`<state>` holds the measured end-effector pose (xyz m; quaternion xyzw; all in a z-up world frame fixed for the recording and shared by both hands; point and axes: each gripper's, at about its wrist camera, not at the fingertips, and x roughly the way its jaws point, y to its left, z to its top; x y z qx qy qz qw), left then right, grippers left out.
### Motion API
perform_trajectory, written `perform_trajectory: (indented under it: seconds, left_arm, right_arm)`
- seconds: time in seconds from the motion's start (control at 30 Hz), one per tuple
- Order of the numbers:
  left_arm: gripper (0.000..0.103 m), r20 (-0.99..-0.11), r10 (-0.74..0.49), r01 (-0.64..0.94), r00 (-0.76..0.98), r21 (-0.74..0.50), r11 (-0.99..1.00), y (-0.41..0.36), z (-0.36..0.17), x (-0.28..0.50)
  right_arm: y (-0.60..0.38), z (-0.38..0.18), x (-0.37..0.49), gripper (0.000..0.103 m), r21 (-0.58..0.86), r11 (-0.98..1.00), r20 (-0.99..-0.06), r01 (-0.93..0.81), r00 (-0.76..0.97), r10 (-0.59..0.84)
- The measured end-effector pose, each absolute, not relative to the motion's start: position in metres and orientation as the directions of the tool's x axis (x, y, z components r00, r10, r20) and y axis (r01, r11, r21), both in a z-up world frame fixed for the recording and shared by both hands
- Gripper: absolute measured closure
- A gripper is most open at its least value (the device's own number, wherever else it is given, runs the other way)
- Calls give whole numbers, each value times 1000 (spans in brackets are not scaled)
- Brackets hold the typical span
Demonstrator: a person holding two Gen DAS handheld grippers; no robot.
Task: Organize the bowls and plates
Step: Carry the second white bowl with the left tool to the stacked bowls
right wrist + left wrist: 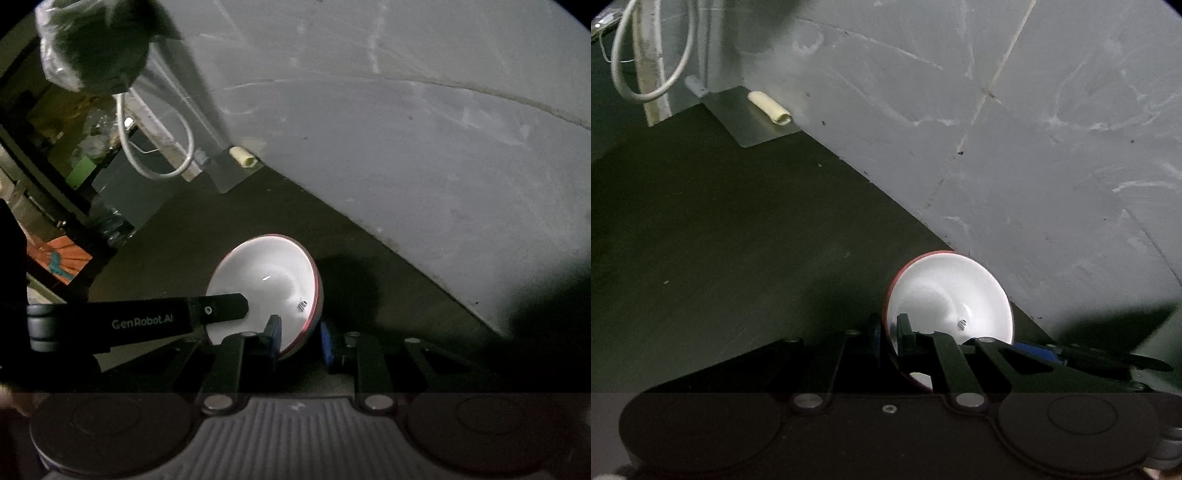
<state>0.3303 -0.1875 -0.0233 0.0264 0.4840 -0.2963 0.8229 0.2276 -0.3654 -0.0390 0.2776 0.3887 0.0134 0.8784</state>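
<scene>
A bowl (951, 295), white inside and red outside, is held tilted over a dark counter (720, 240). My left gripper (890, 341) is shut on its near-left rim, one finger inside and one outside. In the right wrist view the same bowl (266, 277) is clamped at its near-right rim by my right gripper (301, 341), with blue pads (275, 332) on either side of the wall. The left gripper's black finger (221, 308) reaches in from the left onto the bowl's rim.
A grey marbled wall (1015, 129) rises right behind the bowl. A small cream roll (770, 108) lies on a metal plate at the wall's foot. A white cable (653, 55) loops at the far left. Clutter and an orange item (59, 262) lie beyond the counter's left edge.
</scene>
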Motion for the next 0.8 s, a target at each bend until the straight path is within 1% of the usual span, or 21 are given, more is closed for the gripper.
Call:
perform_trajectory:
  seconds: [0.43,0.8]
  left_arm:
    - [96,-786,-453,468,421,-240,851,-136,5,281]
    - [96,-773,-449,433,447,-252,865,-90,18,232]
  right_arm:
    - [-324,-7,183,79,499,860,-640,104,713,285]
    - [-290,9,140,79,490,870,-634,49,706,317]
